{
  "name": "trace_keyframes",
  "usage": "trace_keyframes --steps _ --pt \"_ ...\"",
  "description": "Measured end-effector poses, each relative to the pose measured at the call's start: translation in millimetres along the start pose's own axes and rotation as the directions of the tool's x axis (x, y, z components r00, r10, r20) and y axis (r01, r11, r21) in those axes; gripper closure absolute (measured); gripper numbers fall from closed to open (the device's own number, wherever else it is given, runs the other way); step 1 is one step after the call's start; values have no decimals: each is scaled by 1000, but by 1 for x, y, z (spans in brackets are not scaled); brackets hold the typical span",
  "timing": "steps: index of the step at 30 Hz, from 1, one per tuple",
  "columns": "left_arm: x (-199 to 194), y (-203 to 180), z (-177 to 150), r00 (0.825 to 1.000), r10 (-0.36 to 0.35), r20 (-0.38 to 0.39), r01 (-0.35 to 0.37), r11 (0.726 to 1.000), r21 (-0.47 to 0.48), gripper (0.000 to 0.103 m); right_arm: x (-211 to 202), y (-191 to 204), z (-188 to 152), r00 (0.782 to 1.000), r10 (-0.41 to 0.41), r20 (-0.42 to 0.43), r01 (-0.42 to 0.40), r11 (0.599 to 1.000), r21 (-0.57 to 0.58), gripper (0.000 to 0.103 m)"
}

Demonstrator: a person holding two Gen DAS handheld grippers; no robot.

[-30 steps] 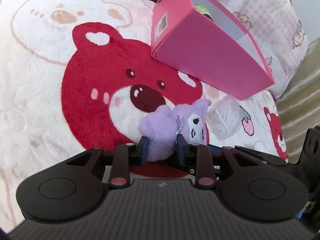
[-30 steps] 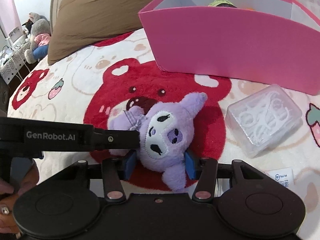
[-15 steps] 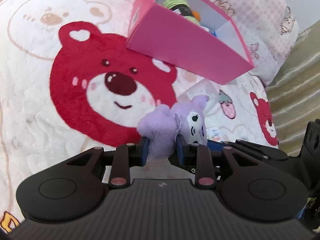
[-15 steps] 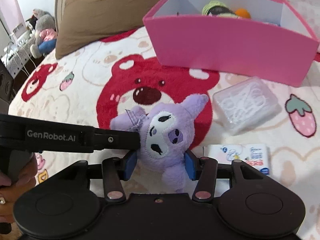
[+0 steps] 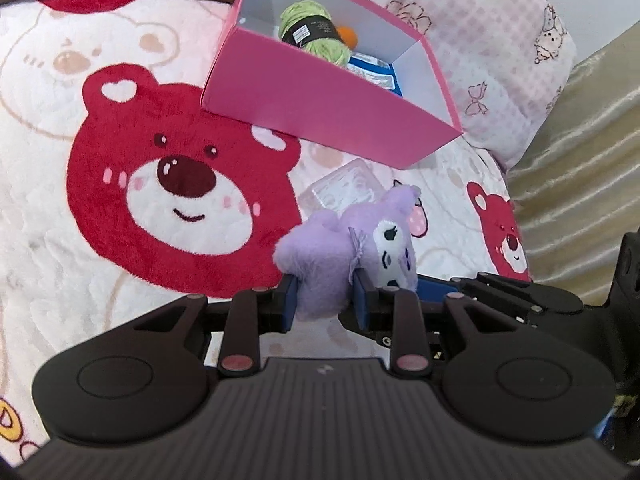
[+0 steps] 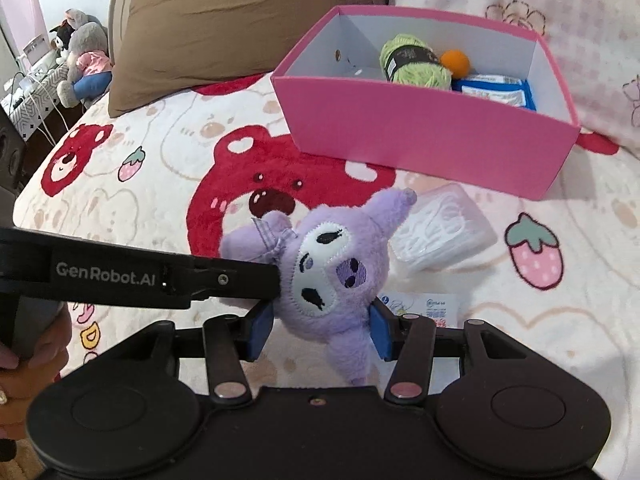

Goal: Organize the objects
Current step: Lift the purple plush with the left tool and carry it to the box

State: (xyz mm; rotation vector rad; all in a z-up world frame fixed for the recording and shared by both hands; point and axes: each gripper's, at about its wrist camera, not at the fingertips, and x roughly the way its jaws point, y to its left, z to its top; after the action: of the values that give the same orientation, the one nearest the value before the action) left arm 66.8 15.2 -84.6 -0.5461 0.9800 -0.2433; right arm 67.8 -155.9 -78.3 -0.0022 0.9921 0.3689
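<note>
Both grippers hold one purple plush toy (image 6: 332, 264) in the air above the bear-print blanket. My left gripper (image 5: 325, 307) is shut on its soft ear (image 5: 316, 256); my right gripper (image 6: 321, 332) is shut on its head and body, face up. In the right wrist view the left gripper's black finger reaches in from the left. Beyond the toy stands an open pink box (image 6: 424, 140) (image 5: 320, 100) holding green yarn (image 6: 416, 62), an orange ball (image 6: 456, 61) and blue-white packets (image 6: 494, 92).
A clear plastic case (image 6: 444, 236) lies on the blanket just in front of the box, a small printed packet (image 6: 424, 306) nearer me. A brown pillow (image 6: 224, 28) and a pink checked pillow (image 5: 480, 40) sit behind the box. A person's hand (image 6: 28, 356) grips the left tool.
Both grippers have risen with the plush toy still held between them. The box now appears lower in view, so its inside and contents show.
</note>
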Motion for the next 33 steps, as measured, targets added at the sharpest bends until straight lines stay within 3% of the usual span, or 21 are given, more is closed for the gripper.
trace_keyframes --steps 7,25,33 --pt "-17 -13 7 1000 14 -19 -14 1000 -12 76 -20 6 2 1000 0 25 1 999 -32 47" --pt "-65 -60 34 997 23 72 -27 998 54 75 -74 3 28 986 28 164 -25 999 -25 47" --pt "-80 -71 36 994 -14 107 4 996 90 75 -92 -2 31 975 49 215 -48 999 -7 47"
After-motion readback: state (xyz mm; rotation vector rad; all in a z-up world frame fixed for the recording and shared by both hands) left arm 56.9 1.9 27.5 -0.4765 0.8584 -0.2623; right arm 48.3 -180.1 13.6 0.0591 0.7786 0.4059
